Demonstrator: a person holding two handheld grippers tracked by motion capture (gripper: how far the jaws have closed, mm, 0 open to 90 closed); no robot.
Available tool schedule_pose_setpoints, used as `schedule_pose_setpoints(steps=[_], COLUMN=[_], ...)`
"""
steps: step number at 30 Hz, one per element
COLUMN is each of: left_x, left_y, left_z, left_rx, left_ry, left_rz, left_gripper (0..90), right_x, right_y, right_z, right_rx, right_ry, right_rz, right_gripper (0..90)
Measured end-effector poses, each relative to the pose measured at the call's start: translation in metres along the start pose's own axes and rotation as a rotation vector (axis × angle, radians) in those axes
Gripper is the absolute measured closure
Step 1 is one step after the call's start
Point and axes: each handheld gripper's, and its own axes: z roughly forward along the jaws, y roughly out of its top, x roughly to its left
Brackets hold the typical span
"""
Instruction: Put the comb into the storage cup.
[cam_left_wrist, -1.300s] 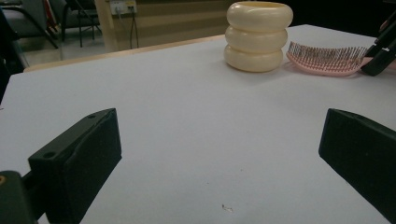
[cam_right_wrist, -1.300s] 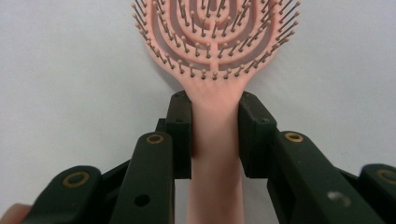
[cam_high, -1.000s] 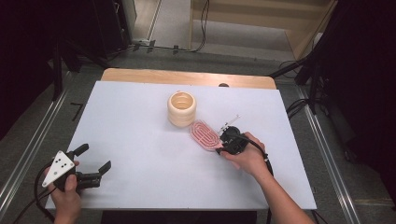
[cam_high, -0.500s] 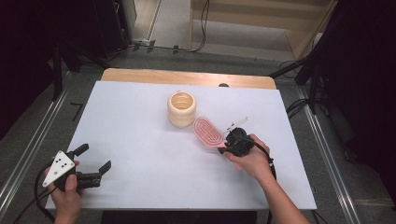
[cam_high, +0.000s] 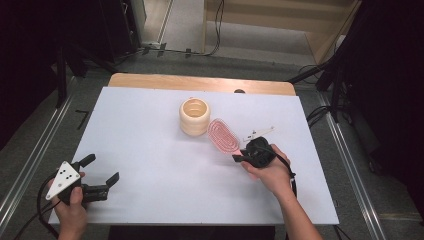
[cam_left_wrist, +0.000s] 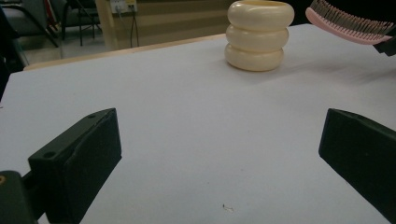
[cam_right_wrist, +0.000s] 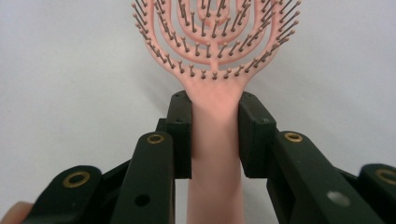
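A pink hairbrush (cam_high: 223, 136) with dark bristles is held by its handle in my right gripper (cam_high: 246, 155), right of the table's middle. In the right gripper view both black pads clamp the pink handle (cam_right_wrist: 215, 126), and the brush head (cam_right_wrist: 215, 37) points away over the white table, bristles up. A cream ribbed cup (cam_high: 193, 116) stands upright just left of the brush head; the brush (cam_left_wrist: 350, 23) hovers beside the cup (cam_left_wrist: 258, 35) in the left gripper view. My left gripper (cam_high: 102, 172) rests open near the front left corner, nothing between its fingers (cam_left_wrist: 79, 158).
The white table top (cam_high: 150, 150) has a wooden strip (cam_high: 200, 82) along its far edge. A small white piece (cam_high: 258, 132) lies on the table just beyond my right hand. Cables and metal rails run along the floor on both sides.
My right hand has drawn slightly toward the near right with the brush, so the brush head has shifted a little away from the cup. The left gripper has stayed put.
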Motion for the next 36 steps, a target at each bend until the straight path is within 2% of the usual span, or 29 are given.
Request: schedule_pose_setpoints(steps=[7, 13, 21, 24, 27, 29, 33, 36], left_x=[0.0, 0.003, 0.003, 0.005, 0.007, 0.006, 0.004, 0.001], left_y=[0.0, 0.0, 0.002, 0.004, 0.007, 0.009, 0.015, 0.023], left_z=[0.0, 0.001, 0.002, 0.002, 0.002, 0.003, 0.006, 0.007], left_rx=[0.0, 0.01, 0.026, 0.025, 0.025, 0.031, 0.021, 0.017], left_ry=[0.0, -0.012, -0.022, -0.028, -0.056, -0.056, -0.069, -0.07], left_rz=[0.0, -0.015, -0.013, -0.042, -0.079, -0.074, -0.096, -0.087], left_gripper=[0.0, 0.0, 0.0, 0.0, 0.0, 0.0, 0.0, 0.0], right_x=[0.002, 0.004, 0.005, 0.005, 0.004, 0.005, 0.007, 0.008], right_y=[-0.002, -0.004, -0.007, -0.009, -0.013, -0.014, -0.015, -0.017], right_z=[-0.006, -0.008, -0.01, -0.012, -0.013, -0.014, -0.018, -0.022], right_rx=[-0.068, -0.11, -0.18, -0.209, -0.252, -0.271, -0.315, -0.35], right_ry=[0.007, -0.018, -0.003, 0.0, 0.008, -0.001, -0.008, -0.008], right_rz=[0.011, 0.008, 0.018, 0.019, 0.022, 0.011, -0.011, -0.008], right_gripper=[67.6, 67.6, 67.6, 67.6, 67.6, 67.6, 67.6, 67.6])
